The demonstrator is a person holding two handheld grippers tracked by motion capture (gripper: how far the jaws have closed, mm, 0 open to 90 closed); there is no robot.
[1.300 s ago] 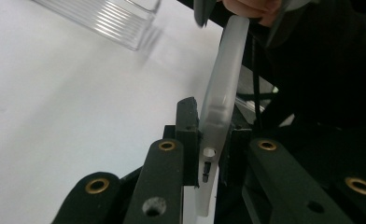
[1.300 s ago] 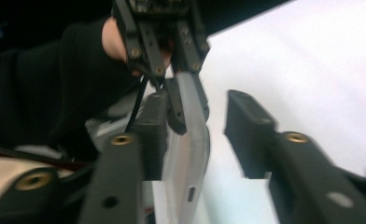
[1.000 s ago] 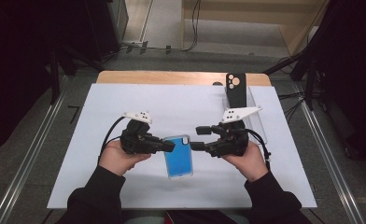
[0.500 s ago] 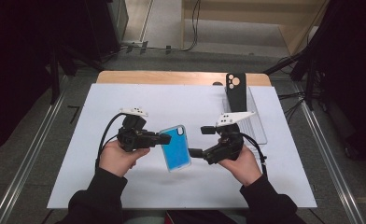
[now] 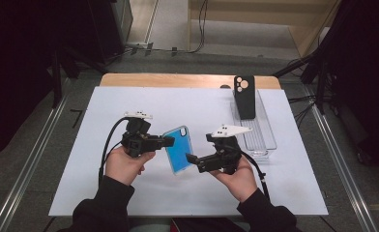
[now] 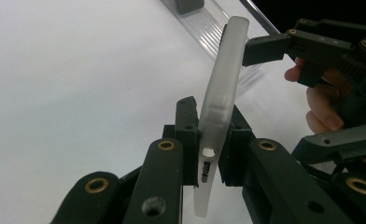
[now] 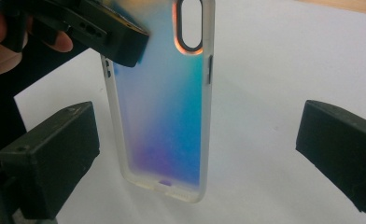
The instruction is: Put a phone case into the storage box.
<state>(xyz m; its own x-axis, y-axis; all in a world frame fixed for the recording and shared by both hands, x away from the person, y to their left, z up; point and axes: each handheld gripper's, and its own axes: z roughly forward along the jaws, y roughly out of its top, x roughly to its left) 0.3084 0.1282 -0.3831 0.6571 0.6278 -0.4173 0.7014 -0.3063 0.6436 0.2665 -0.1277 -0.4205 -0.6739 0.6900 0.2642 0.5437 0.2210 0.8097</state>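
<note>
The left gripper [image 6: 209, 140] has its jaws clamped on the long edge of a blue phone case [image 5: 179, 150], pads pressing both faces near the side-button cutouts, so the case stands on edge above the white mat [image 5: 129, 193], tilted, around the middle of its near half. The right gripper [image 5: 193, 158] has just been opening its jaws and now stands fully wide; in the right gripper view the case hangs between the two black pads [image 7: 50, 154], clear of both. Further out, a clear tray [image 5: 262, 140] sits by the mat's right edge, with a black phone case [image 5: 244, 96] upright at its far end.
</note>
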